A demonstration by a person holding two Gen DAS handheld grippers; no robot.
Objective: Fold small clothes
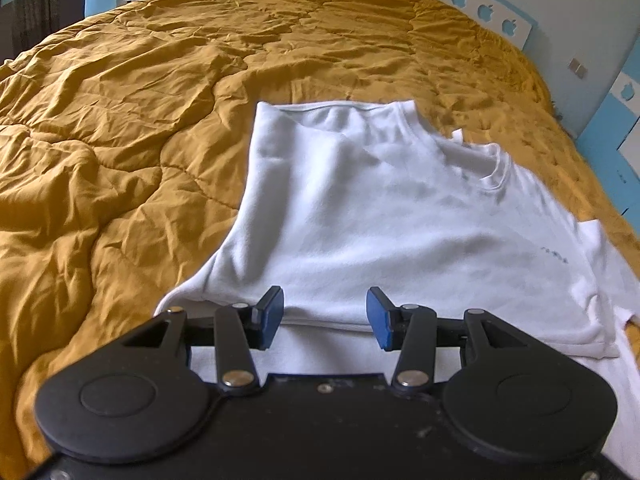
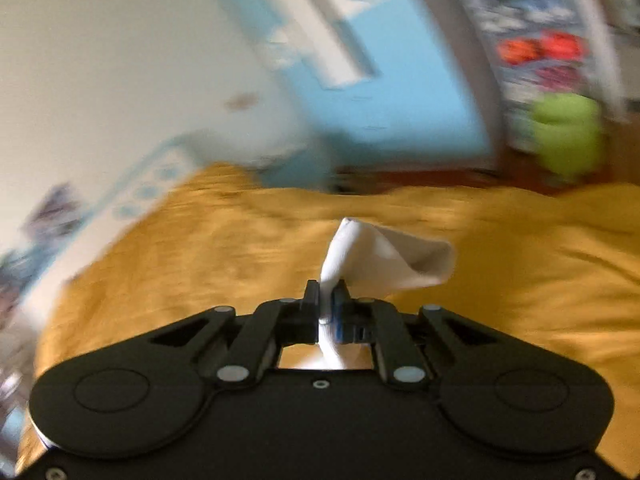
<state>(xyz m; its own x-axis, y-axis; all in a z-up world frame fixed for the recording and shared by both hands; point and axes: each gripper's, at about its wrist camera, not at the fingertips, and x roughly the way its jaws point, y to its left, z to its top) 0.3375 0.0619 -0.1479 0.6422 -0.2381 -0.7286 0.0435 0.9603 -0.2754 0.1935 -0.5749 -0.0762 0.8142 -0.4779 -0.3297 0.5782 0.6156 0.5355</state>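
From the left wrist view, a white T-shirt point(image 1: 384, 220) lies on a mustard-yellow quilt point(image 1: 120, 128) that covers the bed, partly folded, with one side turned over the body so that a straight folded edge runs along the left and the ribbed collar point(image 1: 494, 176) sits to the right of the middle. A small dark print shows near the shirt's right side. The left gripper point(image 1: 325, 318) hangs over the near hem with its blue-padded jaws standing about half open; cloth lies beneath and between them, but the pads do not press on it. A white and pale-blue headboard with apple cut-outs point(image 1: 486, 12) stands beyond the bed. From the right wrist view, which is strongly blurred, the right gripper point(image 2: 329, 300) has its jaws closed tight on a pinch of white fabric point(image 2: 384, 258), which sticks up and forward from the fingertips and flops to the right above the quilt. Behind are a blue cabinet point(image 2: 400, 92) and a green object point(image 2: 568, 132), too smeared to identify.
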